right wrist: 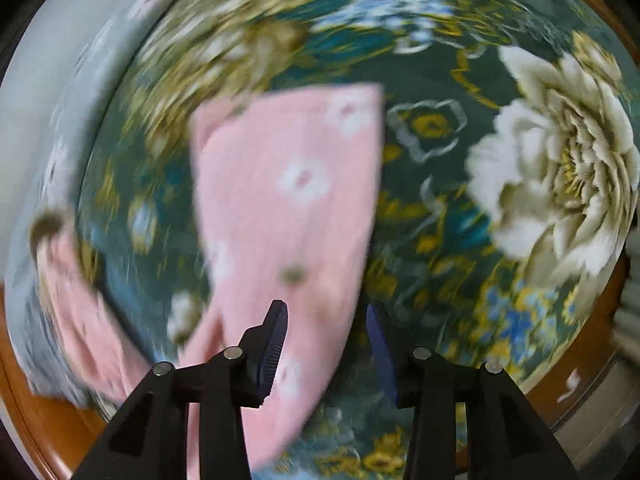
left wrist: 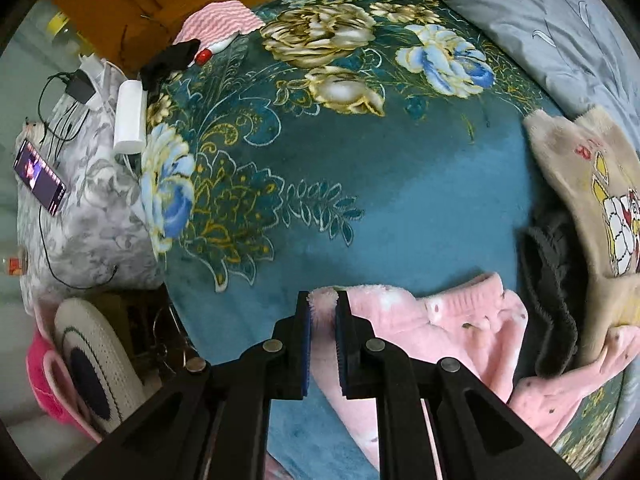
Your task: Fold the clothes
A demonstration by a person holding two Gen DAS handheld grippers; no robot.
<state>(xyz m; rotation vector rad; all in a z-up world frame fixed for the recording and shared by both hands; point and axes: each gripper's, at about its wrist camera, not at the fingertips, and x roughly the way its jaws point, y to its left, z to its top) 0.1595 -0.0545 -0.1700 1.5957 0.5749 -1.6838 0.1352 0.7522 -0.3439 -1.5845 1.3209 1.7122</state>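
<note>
Much of the right wrist view is blurring, its pink garment (right wrist: pixel 288 208) lying on the floral bedspread (right wrist: pixel 440 240) between the right gripper's (right wrist: pixel 328 320) wide-open jaws. The left gripper (left wrist: pixel 323 300) is pinching the garment's (left wrist: pixel 420 332) fuzzy corner near the bedspread's (left wrist: pixel 360 200) edge.

Blanket: teal floral blanket (left wrist: pixel 400 200), ahead of the claw.
Phone: lit phone (left wrist: pixel 39 176), far left on a grey floral cloth (left wrist: pixel 92 216).
Quilt: grey quilt (left wrist: pixel 540 20), upper right.
White cylinder: white cylinder (left wrist: pixel 130 116), left, just beside the grey floral cloth.
</note>
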